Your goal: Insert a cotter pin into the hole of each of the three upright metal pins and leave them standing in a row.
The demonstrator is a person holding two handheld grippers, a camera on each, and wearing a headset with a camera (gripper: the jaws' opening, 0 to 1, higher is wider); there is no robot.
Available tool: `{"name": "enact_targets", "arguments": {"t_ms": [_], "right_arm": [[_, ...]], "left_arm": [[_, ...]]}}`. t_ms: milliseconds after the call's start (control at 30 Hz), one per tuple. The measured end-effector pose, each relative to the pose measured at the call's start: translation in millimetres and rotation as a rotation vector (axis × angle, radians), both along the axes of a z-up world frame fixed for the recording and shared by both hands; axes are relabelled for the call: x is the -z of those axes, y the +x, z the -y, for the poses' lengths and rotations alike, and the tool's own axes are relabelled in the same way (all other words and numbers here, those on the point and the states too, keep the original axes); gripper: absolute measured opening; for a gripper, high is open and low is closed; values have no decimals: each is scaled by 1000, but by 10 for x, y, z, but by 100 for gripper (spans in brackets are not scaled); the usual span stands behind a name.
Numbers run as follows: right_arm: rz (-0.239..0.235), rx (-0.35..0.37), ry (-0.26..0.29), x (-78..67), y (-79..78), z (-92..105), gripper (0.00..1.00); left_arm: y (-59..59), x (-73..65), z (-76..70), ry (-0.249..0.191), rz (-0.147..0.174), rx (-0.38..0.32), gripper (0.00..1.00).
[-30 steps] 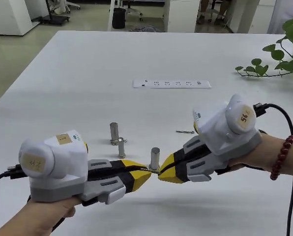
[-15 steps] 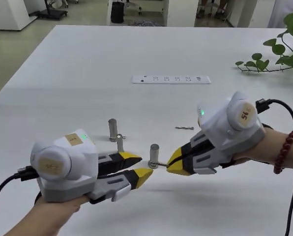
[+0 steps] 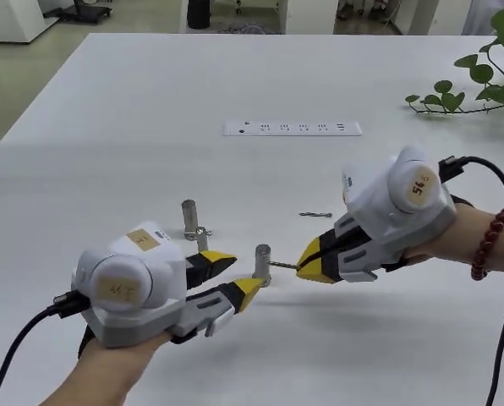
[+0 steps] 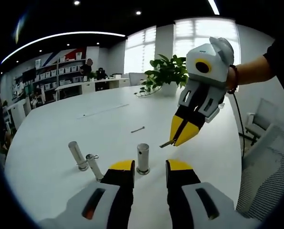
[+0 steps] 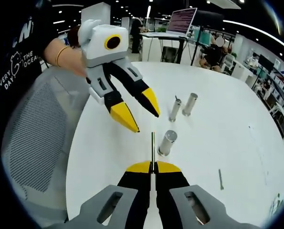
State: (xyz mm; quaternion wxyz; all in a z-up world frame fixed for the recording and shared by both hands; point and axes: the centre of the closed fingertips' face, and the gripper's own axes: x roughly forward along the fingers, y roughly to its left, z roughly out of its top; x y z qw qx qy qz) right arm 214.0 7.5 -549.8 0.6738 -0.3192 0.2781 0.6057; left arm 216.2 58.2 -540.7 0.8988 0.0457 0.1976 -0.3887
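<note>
**Table** (image 3: 108, 110): white, matte, flat; broad bare surface across the upper half of the head view and along its bottom edge.

**Metal pins, three**: grey, polished, cylindrical, all upright, grouped at centre of the head view.
- Near pin (image 3: 261, 263): short, stout, flared at the base.
- Middle pin (image 3: 203, 243): thinner, with a small wire loop at its top.
- Far pin (image 3: 189, 217): just beyond the middle one.

**Cotter pin** (image 3: 282, 265): thin steel wire, long axis roughly level, free end pointing left in the frame at the near pin and just beside it; whether they touch cannot be told.

**Right gripper** (image 3: 304, 268): grey body, yellow-tipped black jaws pinched together on the cotter pin's tail, right of centre.

**Left gripper** (image 3: 238, 272): same build, jaws parted and holding nothing, lower left, tips just beside the near pin.

**Spare cotter pin** (image 3: 316, 215): lying flat, apart from the group.

**Power strip** (image 3: 292, 128): white, long, flat, upper centre.

**Plant** (image 3: 480, 72): green leaves, upper right corner.
</note>
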Motion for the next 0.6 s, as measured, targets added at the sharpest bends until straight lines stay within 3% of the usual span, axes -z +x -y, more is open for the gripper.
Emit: {"name": "enact_targets", "arguments": {"t_ms": [600], "right_arm": [[45, -22, -79, 145, 258, 103, 0]], "left_arm": [[211, 190, 121, 36, -20, -86, 24]]}}
